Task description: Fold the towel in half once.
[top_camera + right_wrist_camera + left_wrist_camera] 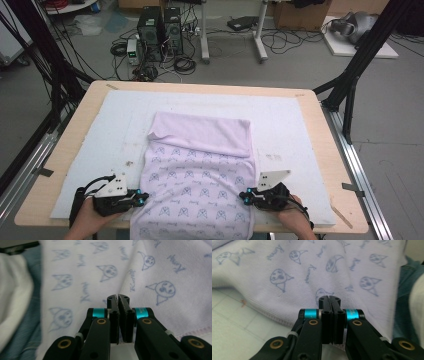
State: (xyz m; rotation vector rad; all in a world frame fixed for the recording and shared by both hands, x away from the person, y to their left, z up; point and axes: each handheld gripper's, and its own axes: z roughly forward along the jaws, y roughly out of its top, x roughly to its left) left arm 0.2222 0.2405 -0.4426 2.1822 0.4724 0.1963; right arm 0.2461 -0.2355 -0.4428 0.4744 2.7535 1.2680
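**Now: one printed cloth, two grippers clamped at its edges**

One pale lilac cloth [200, 170] is lying on the white mat [90, 150] of the wooden table [45, 175], its far end folded back and its near end hanging over the table's front edge. Two grippers are working it — the left gripper [141, 198] is sitting at the cloth's left edge, the right gripper [245, 196] at its right edge. Both are showing jaws pressed fully together; whether fabric is pinched between them I cannot tell. Blue cat-like faces and a cursive word — too blurred to read — are repeating across the cloth.
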